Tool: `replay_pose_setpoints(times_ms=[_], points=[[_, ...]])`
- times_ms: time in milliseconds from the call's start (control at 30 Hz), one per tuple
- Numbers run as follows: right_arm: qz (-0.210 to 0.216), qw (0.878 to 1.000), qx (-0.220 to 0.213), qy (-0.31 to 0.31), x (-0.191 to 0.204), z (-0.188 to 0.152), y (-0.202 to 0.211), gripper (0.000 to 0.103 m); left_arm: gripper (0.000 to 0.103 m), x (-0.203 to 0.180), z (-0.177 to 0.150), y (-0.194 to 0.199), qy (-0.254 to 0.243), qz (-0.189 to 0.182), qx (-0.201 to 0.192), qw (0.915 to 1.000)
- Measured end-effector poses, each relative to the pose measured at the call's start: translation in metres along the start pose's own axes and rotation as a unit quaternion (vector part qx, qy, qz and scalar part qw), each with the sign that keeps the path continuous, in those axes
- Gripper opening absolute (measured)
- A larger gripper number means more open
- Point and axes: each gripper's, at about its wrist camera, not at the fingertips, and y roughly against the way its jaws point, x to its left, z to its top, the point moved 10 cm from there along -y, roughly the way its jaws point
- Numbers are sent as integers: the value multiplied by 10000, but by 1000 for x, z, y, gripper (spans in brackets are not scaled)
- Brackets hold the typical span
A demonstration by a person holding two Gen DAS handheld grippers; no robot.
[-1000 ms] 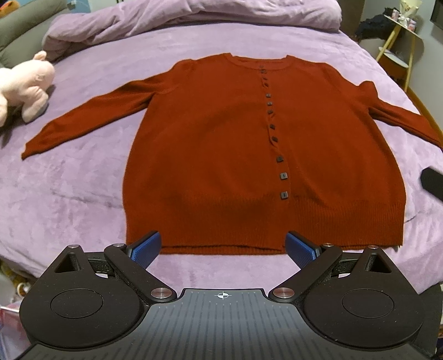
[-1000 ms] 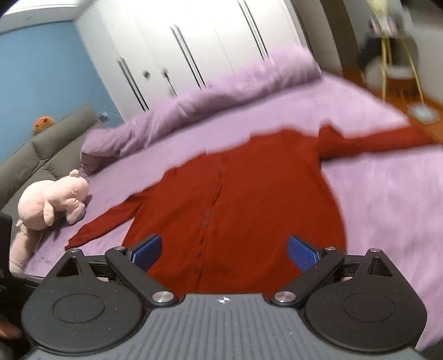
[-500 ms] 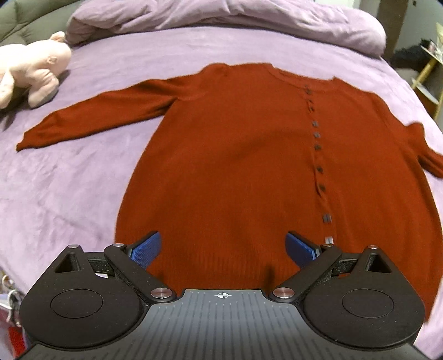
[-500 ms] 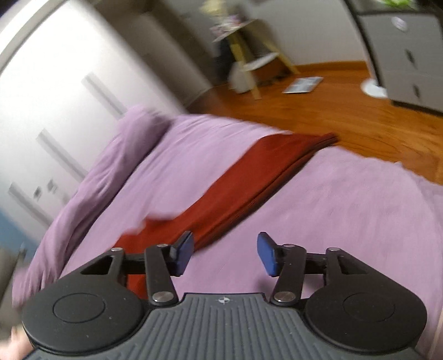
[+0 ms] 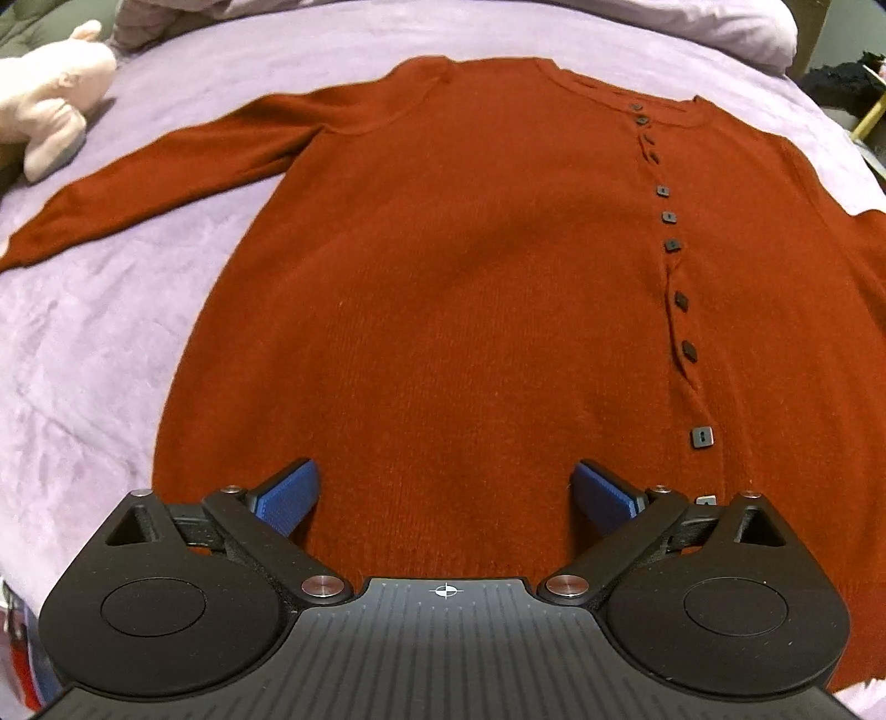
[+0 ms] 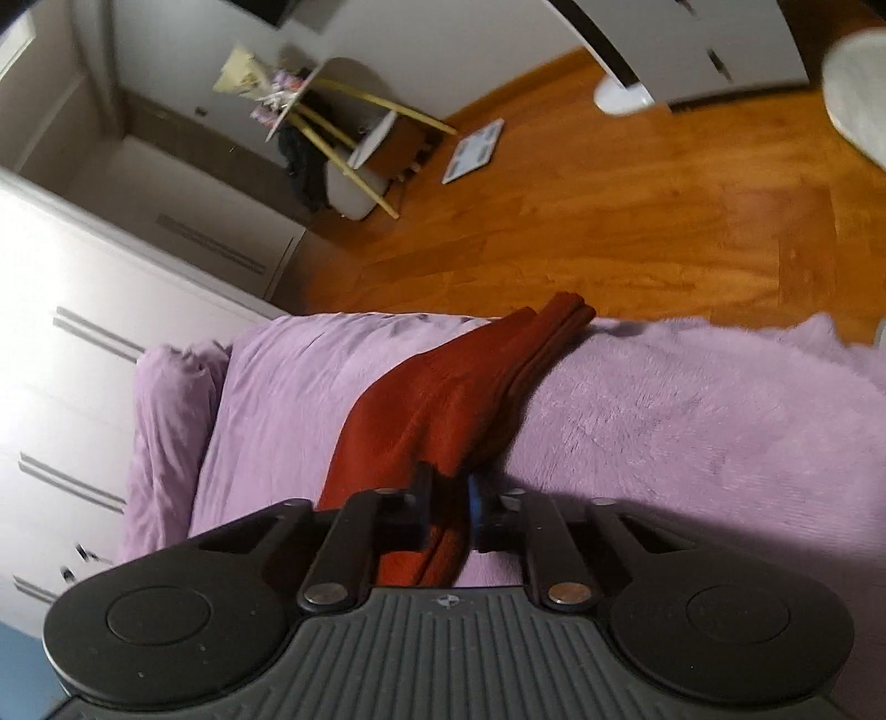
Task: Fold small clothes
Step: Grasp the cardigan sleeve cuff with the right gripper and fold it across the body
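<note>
A rust-red buttoned cardigan lies flat, front up, on the purple bed cover. Its one sleeve stretches out to the left. My left gripper is open and hovers over the cardigan's hem, empty. In the right wrist view my right gripper is shut on the cardigan's other sleeve, which runs away from the fingers toward the bed edge. The cuff lies at that edge.
A pink plush toy lies at the far left of the bed. A bunched purple duvet lies beyond the collar. Past the bed edge are wooden floor, a white wardrobe and a side table.
My left gripper has moved forward over the cardigan's hem. My right gripper has swung to the right sleeve and closed on it.
</note>
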Motion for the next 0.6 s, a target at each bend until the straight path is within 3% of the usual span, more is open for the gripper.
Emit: replay_pose_setpoints(times_ms=[100, 167, 267, 333, 400, 467, 533, 600], points=[[-109, 9936, -460, 1022, 41, -3, 21, 7, 103, 1, 0, -3, 4, -164, 94, 9998], [226, 9763, -695, 2038, 96, -24, 45, 7, 103, 4, 0, -5, 68, -266, 114, 9996], [1302, 9180, -651, 3690, 187, -105, 91, 7, 103, 4, -1, -4, 134, -312, -41, 9994], [2031, 8689, -245, 4507, 223, -180, 119, 7, 103, 4, -3, -2, 8, -304, -210, 9993], [2401, 8142, 319, 5276, 232, -261, 139, 8, 103, 3, -4, 2, -94, -338, -254, 9991], [2485, 7796, 899, 5679, 220, -322, 146, 14, 103, 3, -1, 9, -149, -421, -194, 9988], [2340, 7727, 1319, 5752, 198, -359, 146, 15, 103, 2, 8, 21, -180, -671, -323, 9971], [2093, 7790, 1524, 5710, 179, -370, 141, 15, 103, 0, 22, 29, -194, -952, -460, 9942]])
